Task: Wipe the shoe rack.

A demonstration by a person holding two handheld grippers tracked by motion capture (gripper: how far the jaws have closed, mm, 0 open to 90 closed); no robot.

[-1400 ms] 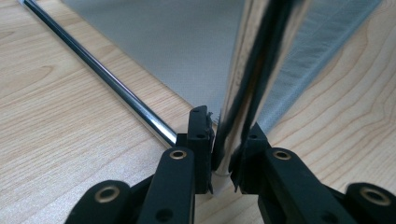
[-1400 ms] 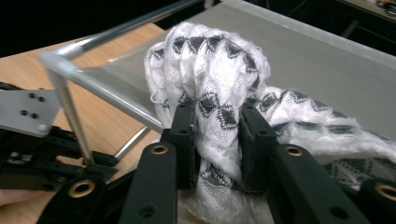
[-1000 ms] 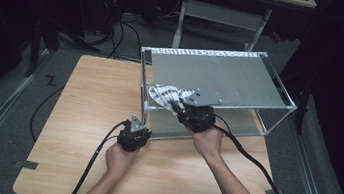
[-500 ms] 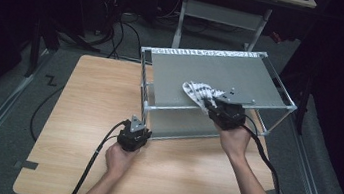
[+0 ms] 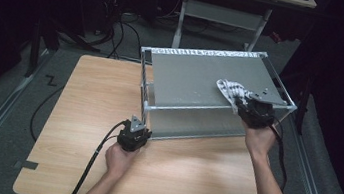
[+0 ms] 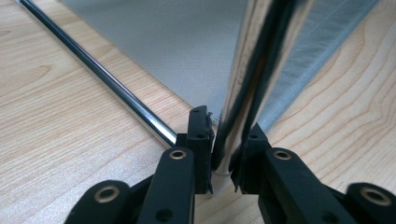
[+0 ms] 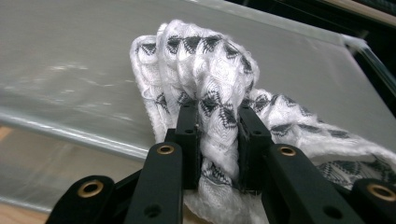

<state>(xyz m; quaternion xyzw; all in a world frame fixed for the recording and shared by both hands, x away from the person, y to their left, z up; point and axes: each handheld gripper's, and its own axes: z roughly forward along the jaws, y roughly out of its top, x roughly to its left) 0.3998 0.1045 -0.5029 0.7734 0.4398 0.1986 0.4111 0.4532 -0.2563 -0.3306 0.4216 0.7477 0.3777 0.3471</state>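
- Currently the right claw (image 5: 243, 104) pinches a white cloth with black zigzag print (image 5: 231, 89), bunched between its jaws (image 7: 219, 140).
- Cloth lies on the grey top shelf (image 5: 197, 80) of the metal rack, right of centre in the high view.
- Left claw (image 6: 223, 149) is clamped on the rack's front corner post (image 6: 247, 84), lower centre, on the worktop (image 5: 89, 96).

The right tongs (image 5: 238, 101) press a patterned cloth (image 5: 229, 89) on the grey shelf top (image 5: 192, 82), at three o'clock. The left tongs (image 5: 142, 122) (at six o'clock) clamp the rack's front corner post (image 5: 144, 112) on the table (image 5: 88, 101).
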